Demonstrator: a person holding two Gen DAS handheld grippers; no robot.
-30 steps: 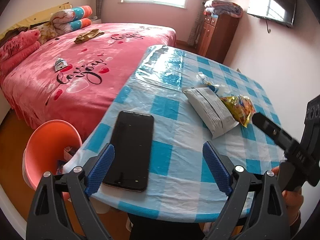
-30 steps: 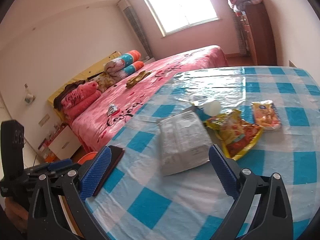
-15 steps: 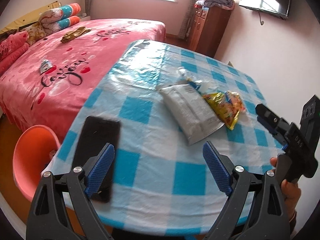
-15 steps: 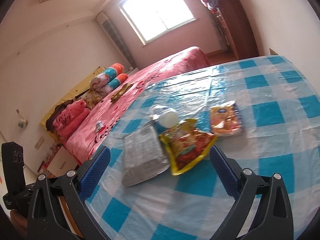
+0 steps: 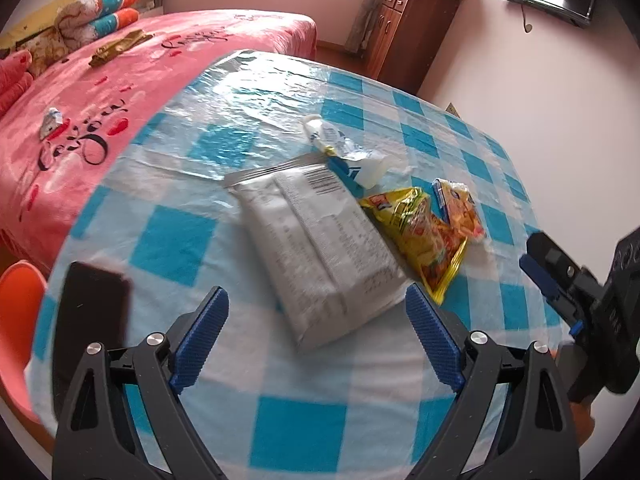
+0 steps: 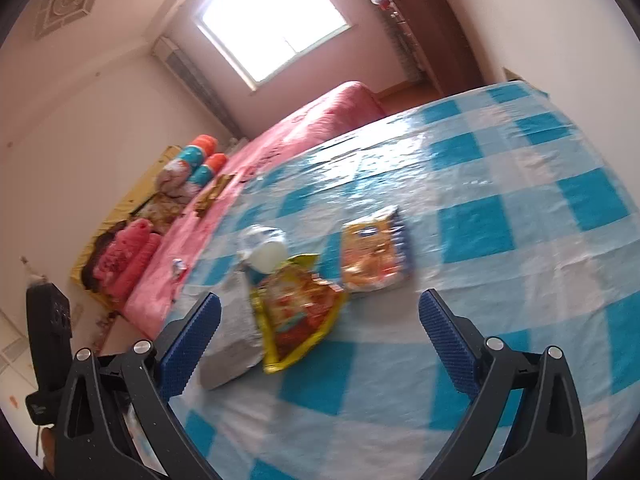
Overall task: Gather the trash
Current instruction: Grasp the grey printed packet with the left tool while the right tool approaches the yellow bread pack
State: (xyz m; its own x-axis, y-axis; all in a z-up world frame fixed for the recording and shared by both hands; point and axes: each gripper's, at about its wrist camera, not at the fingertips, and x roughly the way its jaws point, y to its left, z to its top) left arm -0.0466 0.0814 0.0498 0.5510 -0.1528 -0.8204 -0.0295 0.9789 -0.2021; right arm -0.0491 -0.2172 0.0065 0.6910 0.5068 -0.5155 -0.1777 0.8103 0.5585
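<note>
Trash lies in a cluster on the blue-and-white checked table (image 5: 304, 432): a silver-white wrapper (image 5: 320, 248) (image 6: 232, 332), a yellow crumpled snack bag (image 5: 424, 236) (image 6: 300, 312), an orange packet (image 5: 460, 208) (image 6: 374, 252) and a clear plastic bottle (image 5: 352, 156) (image 6: 264, 250). My left gripper (image 5: 316, 336) hangs open above the table with the near end of the silver wrapper between its fingers, untouched. My right gripper (image 6: 316, 340) is open too, tilted, just short of the yellow bag. The right gripper's body (image 5: 592, 304) shows at the right edge of the left wrist view.
A black phone (image 5: 92, 304) lies at the table's near left corner. An orange bin (image 5: 16, 320) stands on the floor left of the table. A pink bed (image 5: 132, 64) with small wrappers on it runs along the left. A wooden cabinet (image 5: 412, 28) stands by the far wall.
Both grippers have moved rightward and closer over the table. The phone has slid out to the left in the left wrist view, the silver wrapper now sits between its fingers. The right view has rolled.
</note>
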